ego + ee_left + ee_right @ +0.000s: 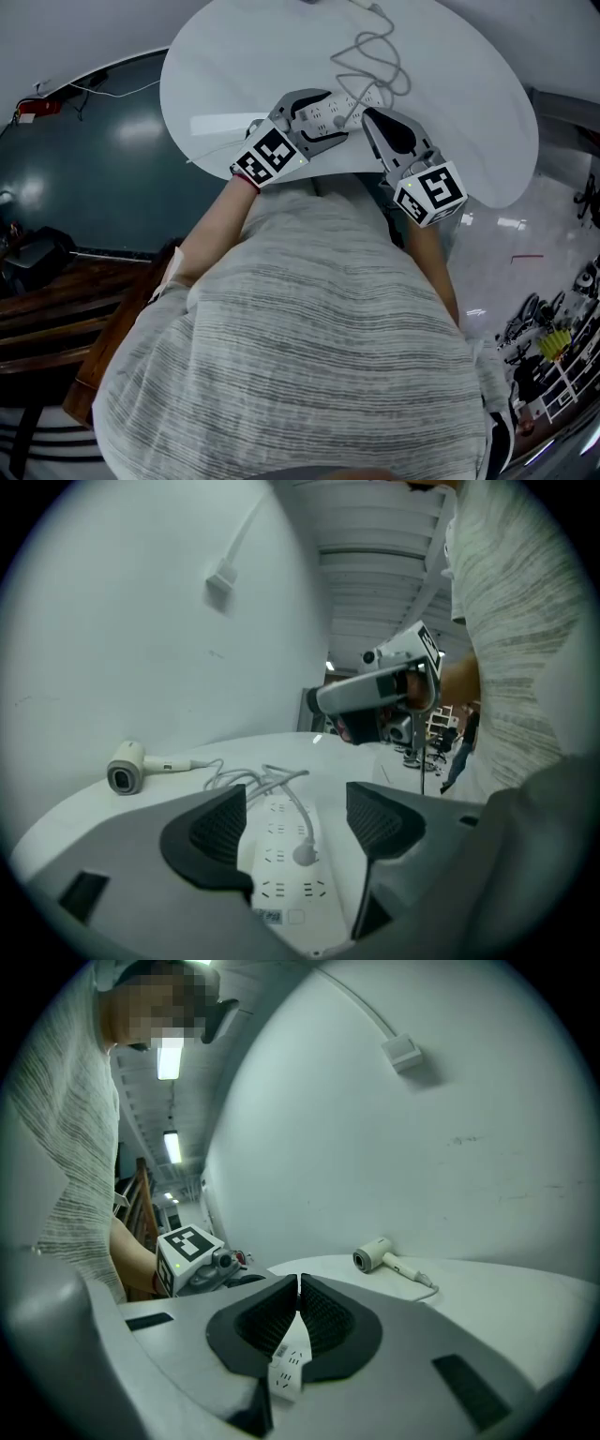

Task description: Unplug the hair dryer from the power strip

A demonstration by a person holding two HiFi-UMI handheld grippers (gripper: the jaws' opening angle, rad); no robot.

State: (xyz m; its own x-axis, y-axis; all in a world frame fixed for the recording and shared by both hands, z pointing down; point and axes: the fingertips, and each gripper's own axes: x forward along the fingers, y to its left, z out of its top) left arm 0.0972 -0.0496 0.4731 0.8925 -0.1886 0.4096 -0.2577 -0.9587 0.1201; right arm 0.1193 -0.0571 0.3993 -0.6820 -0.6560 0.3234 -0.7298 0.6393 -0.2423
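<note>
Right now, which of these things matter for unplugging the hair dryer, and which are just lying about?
Job: hair dryer, its cord, plug in the power strip, open left gripper, shut right gripper.
Lying about: white box on the wall, wooden furniture.

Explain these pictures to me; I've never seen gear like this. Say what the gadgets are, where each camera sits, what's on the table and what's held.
There is no robot here: a person holds a hand-held gripper in each hand. One picture comes from a camera on the person's head, looking down. The other two come from cameras riding on each gripper. On the white table lie a power strip with a plug in it, a tangled cord and a hair dryer. The left gripper is open over the strip. The right gripper is shut and holds nothing.
</note>
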